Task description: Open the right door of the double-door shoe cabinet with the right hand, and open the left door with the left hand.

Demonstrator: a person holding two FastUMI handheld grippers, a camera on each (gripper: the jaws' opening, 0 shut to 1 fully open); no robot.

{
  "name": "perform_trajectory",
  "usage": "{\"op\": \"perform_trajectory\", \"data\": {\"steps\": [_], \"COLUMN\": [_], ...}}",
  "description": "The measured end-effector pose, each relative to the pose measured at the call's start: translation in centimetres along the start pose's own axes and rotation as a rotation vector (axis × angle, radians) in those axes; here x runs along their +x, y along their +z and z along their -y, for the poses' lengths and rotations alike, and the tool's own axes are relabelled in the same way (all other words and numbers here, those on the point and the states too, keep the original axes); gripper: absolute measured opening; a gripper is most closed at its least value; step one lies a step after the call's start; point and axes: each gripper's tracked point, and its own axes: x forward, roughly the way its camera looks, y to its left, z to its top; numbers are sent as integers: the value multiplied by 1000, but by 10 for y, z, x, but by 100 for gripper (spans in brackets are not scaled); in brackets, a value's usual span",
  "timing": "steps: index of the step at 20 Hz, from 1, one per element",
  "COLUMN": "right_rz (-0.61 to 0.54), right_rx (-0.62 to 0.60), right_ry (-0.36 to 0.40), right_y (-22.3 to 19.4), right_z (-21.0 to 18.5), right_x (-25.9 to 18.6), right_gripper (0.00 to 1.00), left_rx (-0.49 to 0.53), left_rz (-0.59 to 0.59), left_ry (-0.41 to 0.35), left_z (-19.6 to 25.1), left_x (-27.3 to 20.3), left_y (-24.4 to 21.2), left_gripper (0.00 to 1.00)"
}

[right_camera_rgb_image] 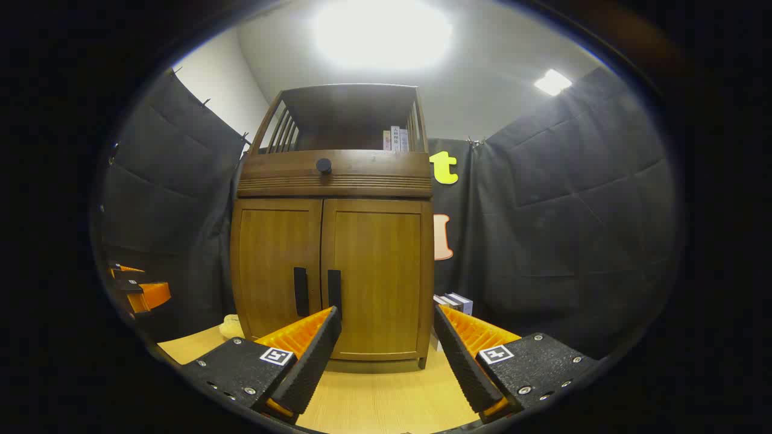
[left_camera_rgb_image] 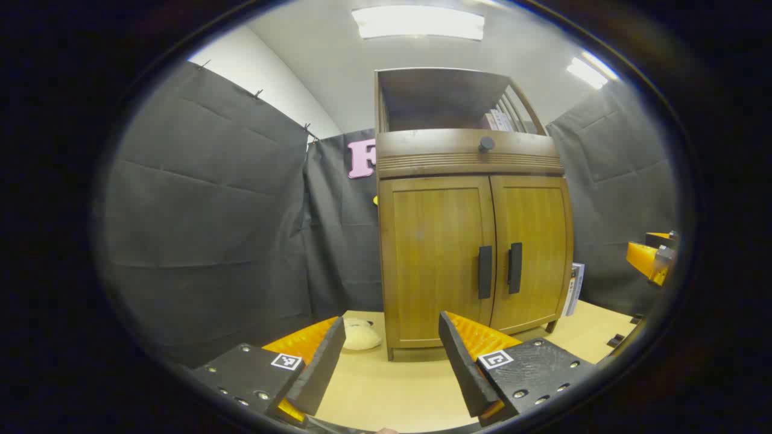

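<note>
A wooden shoe cabinet (left_camera_rgb_image: 470,241) stands upright on a pale wood surface (left_camera_rgb_image: 386,392) inside a booth walled with black cloth. Its two doors, the left door (left_camera_rgb_image: 437,259) and the right door (left_camera_rgb_image: 531,253), are both closed, so the inside is hidden. Each door carries one dark vertical handle, two in all: the left handle (left_camera_rgb_image: 485,272) and the right handle (left_camera_rgb_image: 514,267) sit side by side at the centre seam. Above the doors is one drawer (left_camera_rgb_image: 464,150) with a single round knob (left_camera_rgb_image: 486,144). On top is an open shelf (left_camera_rgb_image: 446,102) with slatted sides; a few books (left_camera_rgb_image: 497,120) stand at its right end, their number too small to count.

The left claw (left_camera_rgb_image: 392,355) is spread apart, holding nothing, well short of the cabinet. In the right gripper view the right claw (right_camera_rgb_image: 386,355) is likewise apart and empty, facing the right door.

A pale, rounded object (left_camera_rgb_image: 360,334) lies on the surface just left of the cabinet, partly hidden by a finger. More books (right_camera_rgb_image: 452,300) stand by the cabinet's right side, partly cut off behind it. Two ceiling lights (left_camera_rgb_image: 419,22) glow overhead.
</note>
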Motion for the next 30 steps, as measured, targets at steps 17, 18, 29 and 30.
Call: {"op": "perform_trajectory", "data": {"steps": [17, 18, 29, 30], "right_rz": [9, 9, 50, 55], "right_rx": [15, 18, 85, 93], "right_ry": [-13, -7, 54, 62], "right_y": [-1, 0, 16, 19], "right_z": [16, 15, -15, -19], "right_x": [3, 6, 68, 76], "right_gripper": [96, 96, 96, 96], "left_rx": [20, 21, 29, 30], "left_rz": [39, 41, 44, 47], "left_ry": [2, 4, 64, 70], "left_z": [0, 0, -5, -6], "left_x": [2, 2, -2, -3], "left_y": [3, 4, 6, 7], "left_gripper": [89, 95, 94, 94]}}
